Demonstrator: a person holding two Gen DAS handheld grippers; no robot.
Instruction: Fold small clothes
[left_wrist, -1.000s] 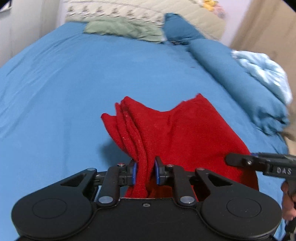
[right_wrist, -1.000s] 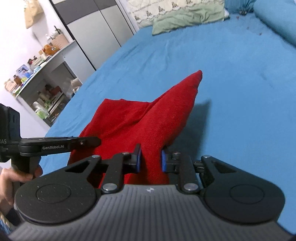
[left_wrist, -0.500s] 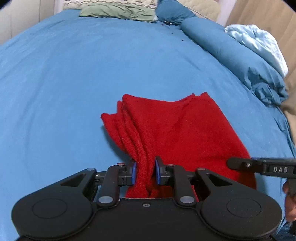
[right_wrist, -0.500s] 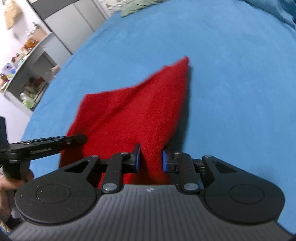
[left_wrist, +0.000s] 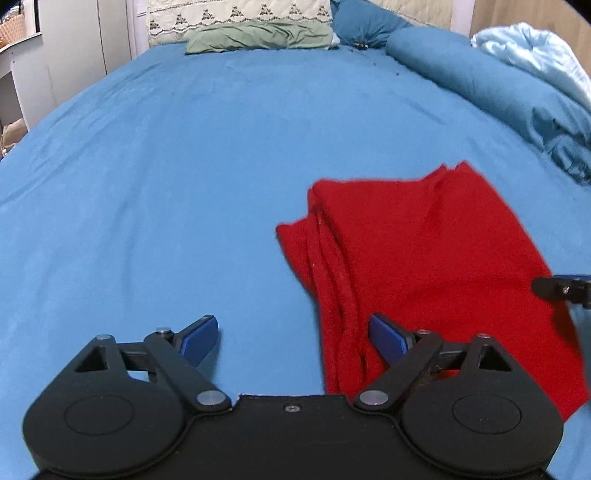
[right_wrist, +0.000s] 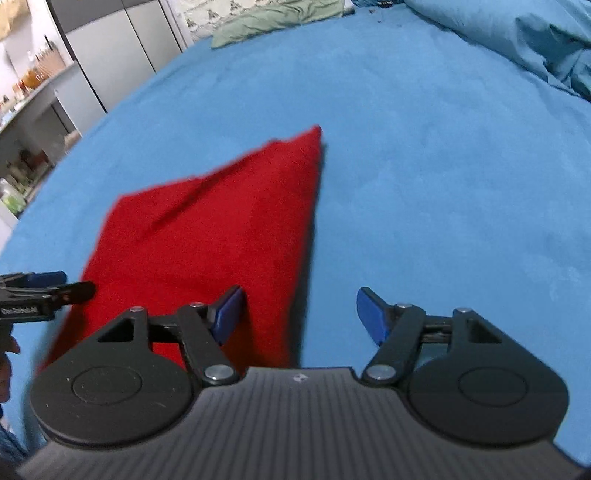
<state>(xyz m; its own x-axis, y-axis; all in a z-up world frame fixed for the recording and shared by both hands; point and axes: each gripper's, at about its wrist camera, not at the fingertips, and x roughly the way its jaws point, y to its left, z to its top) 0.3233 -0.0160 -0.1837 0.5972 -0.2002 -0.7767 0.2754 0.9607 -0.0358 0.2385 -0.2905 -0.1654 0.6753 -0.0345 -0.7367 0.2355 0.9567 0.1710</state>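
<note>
A folded red knit garment (left_wrist: 424, 258) lies flat on the blue bed sheet (left_wrist: 184, 166). My left gripper (left_wrist: 293, 338) is open, with its right pad resting at the garment's near left edge and its left pad over bare sheet. In the right wrist view the garment (right_wrist: 207, 229) lies left of centre. My right gripper (right_wrist: 299, 314) is open, its left pad over the garment's near right edge, its right pad over the sheet. Each gripper's tip shows at the edge of the other's view: the right one (left_wrist: 561, 290), the left one (right_wrist: 44, 291).
A green pillow (left_wrist: 258, 35) and a cream quilted pillow (left_wrist: 236, 13) lie at the head of the bed. A blue duvet roll (left_wrist: 480, 85) and a pale blue blanket (left_wrist: 532, 51) run along the right side. A wardrobe (right_wrist: 107, 48) and shelves (right_wrist: 26, 110) stand to the left.
Both grippers have opened and let go of the red garment, which now lies flat on the bed. The left gripper has shifted left, the right gripper right.
</note>
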